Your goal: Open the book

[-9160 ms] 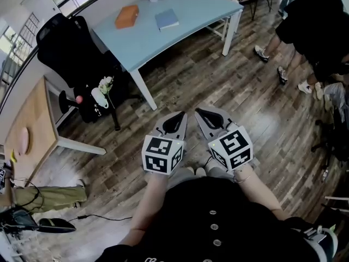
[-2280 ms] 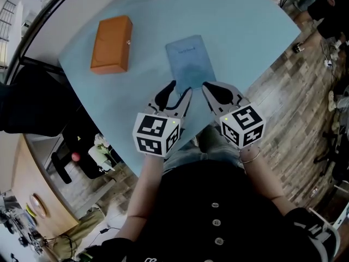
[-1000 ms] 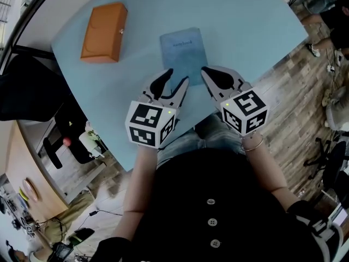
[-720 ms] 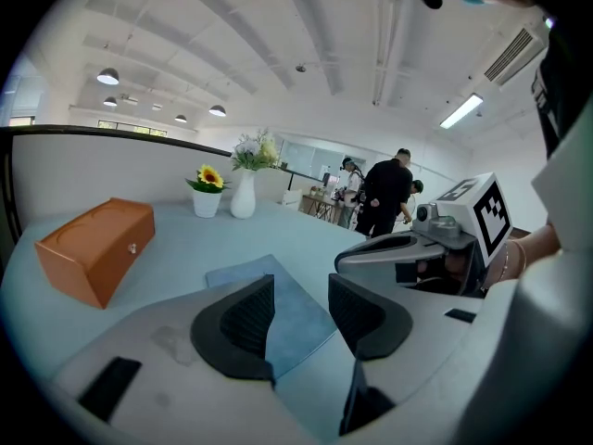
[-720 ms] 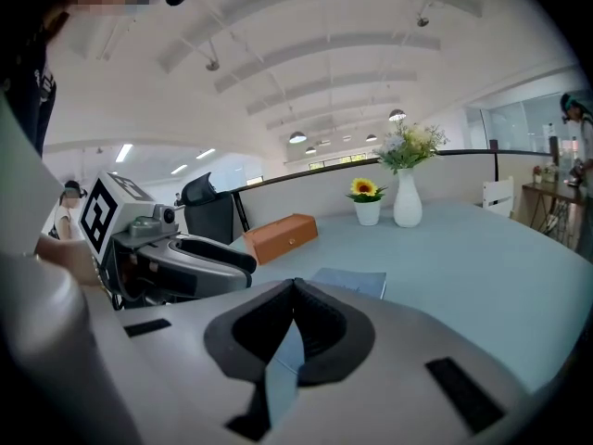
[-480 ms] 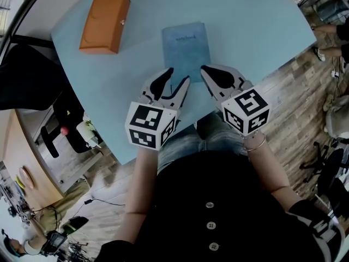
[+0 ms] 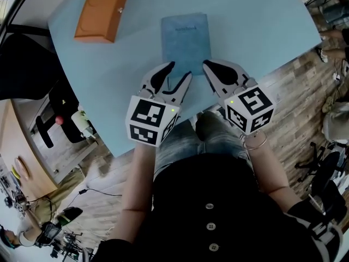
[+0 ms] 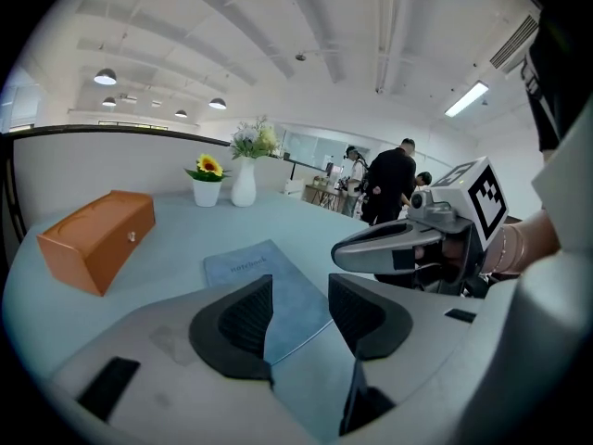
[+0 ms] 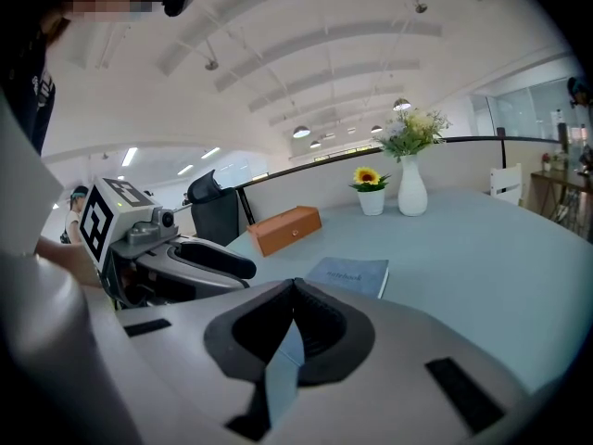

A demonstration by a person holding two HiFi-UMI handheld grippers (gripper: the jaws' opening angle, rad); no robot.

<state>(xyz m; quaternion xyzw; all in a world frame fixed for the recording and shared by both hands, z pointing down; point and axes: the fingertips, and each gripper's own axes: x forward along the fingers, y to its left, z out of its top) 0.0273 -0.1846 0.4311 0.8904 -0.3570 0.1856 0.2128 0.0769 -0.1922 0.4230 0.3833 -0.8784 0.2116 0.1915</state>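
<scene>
Left hand-held gripper (image 7: 179,71) released, jaws apart, nothing between them; hovers at near edge of book (image 7: 185,40), centre of head view. Right hand-held gripper (image 7: 214,65) clenched, jaw tips together, empty, just beside the left one, by the book's near right corner. The book is closed, flat on desk (image 7: 256,21), upper centre of frame: thin, blue-grey cover, small line of print near its far end, pale page edge along the right side. Orange box (image 7: 102,10) upper left, well apart from book.
</scene>
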